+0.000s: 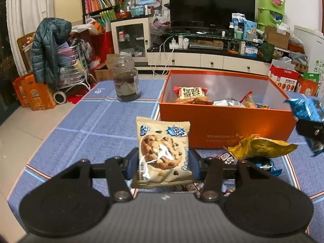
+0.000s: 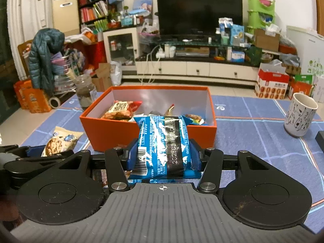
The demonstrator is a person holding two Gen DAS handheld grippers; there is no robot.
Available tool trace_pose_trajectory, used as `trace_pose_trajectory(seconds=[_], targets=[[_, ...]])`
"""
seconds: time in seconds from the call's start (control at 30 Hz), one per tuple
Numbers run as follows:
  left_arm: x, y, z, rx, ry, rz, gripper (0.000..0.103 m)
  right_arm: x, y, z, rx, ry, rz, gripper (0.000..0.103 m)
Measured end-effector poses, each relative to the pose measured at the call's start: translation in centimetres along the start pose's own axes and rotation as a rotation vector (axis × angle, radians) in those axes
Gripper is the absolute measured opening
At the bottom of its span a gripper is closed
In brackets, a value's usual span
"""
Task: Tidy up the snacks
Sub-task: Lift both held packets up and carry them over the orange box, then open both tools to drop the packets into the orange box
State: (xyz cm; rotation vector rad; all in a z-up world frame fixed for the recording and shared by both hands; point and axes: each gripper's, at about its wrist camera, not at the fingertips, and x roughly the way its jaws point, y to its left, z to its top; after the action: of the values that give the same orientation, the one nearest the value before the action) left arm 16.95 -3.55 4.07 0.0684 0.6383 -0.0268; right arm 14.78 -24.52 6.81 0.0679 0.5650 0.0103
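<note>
Claw (image 1: 163, 162) – cookie packet (image 1: 162, 149), base hidden

Upright beige cookie packet (image 1: 163, 151) and blue packet (image 2: 165, 147) before the snack-filled orange box (image 1: 232, 129).

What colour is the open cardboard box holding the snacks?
Orange cardboard box, white inside; clearest in the right wrist view.

Surface (image 2: 253, 137) — box (image 2: 113, 133) at centre, snack packets (image 2: 121, 109) inside it. Jar (image 1: 126, 81) left of the box, toward its far end; mug (image 2: 299, 117) well to the right. Cookie packet (image 1: 163, 151) between the left tongs (image 1: 163, 162), before the box; wafer packet (image 2: 164, 147) between the right tongs (image 2: 164, 158). Loose packets (image 1: 261, 147) lie before the box's near wall — television (image 2: 199, 10) behind, across the floor.
</note>
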Motion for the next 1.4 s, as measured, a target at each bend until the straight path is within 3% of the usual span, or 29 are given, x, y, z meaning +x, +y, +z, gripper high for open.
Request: trace_pose_trajectory(seconds=[0.37, 0.6, 0.9, 1.4], targets=[[-0.4, -0.5, 1.3, 0.003, -0.021, 0.007, 0.050, 0.5, 0.7, 1.0, 0.010, 0.001, 0.012, 0.038], [-0.3, -1.0, 5.5, -0.004, -0.072, -0.028, 0.050, 1.3, -0.8, 3.5, 0.009, -0.042, 0.019, 0.038], [3.6, -4.0, 10.4, -0.005, -0.079, -0.086, 0.050, 5.1, -4.2, 7.6, 0.079, -0.061, 0.048, 0.038], [9.3, -6.3, 9.7, 0.042, 0.006, -0.063, 0.049, 10.9, -4.6, 8.1, 0.056, -0.009, 0.010, 0.038]])
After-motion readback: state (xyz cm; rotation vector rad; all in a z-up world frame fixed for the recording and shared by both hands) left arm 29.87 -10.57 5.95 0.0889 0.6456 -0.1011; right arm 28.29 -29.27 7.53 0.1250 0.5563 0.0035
